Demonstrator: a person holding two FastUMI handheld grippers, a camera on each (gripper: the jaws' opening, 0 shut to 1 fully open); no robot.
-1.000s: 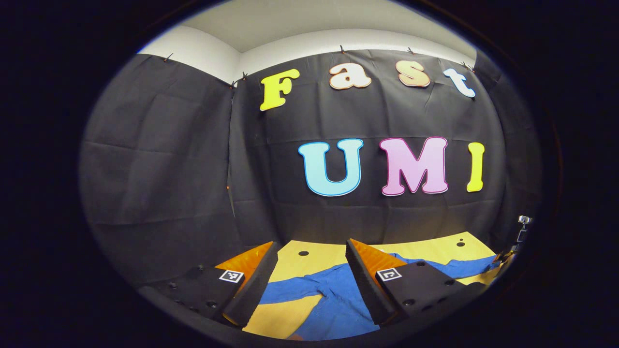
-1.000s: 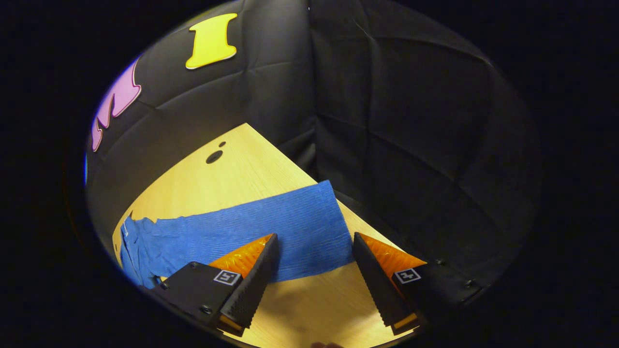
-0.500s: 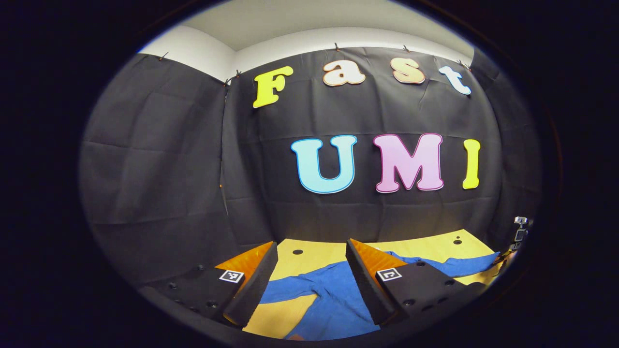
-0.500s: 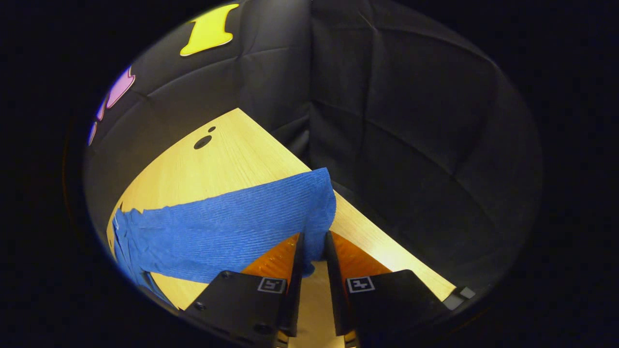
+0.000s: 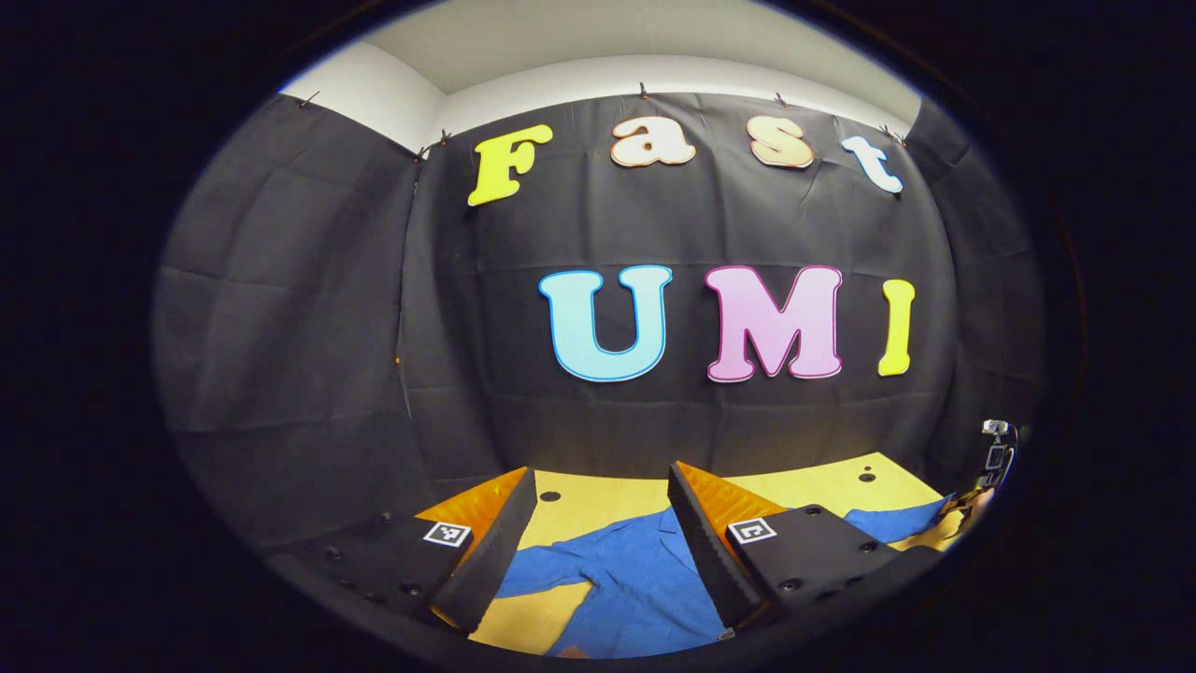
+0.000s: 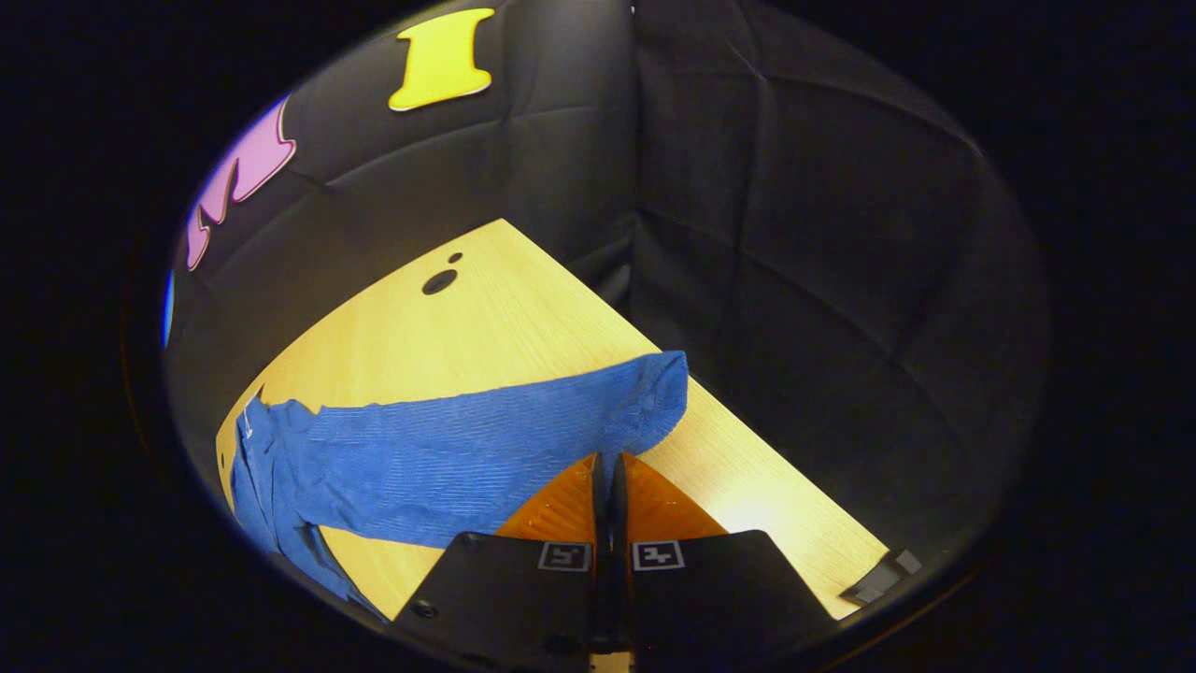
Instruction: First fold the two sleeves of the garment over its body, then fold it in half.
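A blue ribbed garment lies on the yellow wooden table. My left gripper hovers open above the body and left sleeve, with cloth showing between its fingers but not touched. In the right gripper view the right sleeve stretches leftward across the table. My right gripper is shut on the near edge of the sleeve by its cuff, and the cloth puckers there. From the left gripper view, the same sleeve runs to the far right, where a hand holds that other gripper.
Black cloth walls close in behind and beside the table. A dark round hole sits near the table's far corner, another hole at the back left. The table's right edge runs just past the cuff.
My right gripper went from wide open to fully shut on the sleeve near the cuff, and the cuff bunched up. The left gripper stayed open and turned slightly left.
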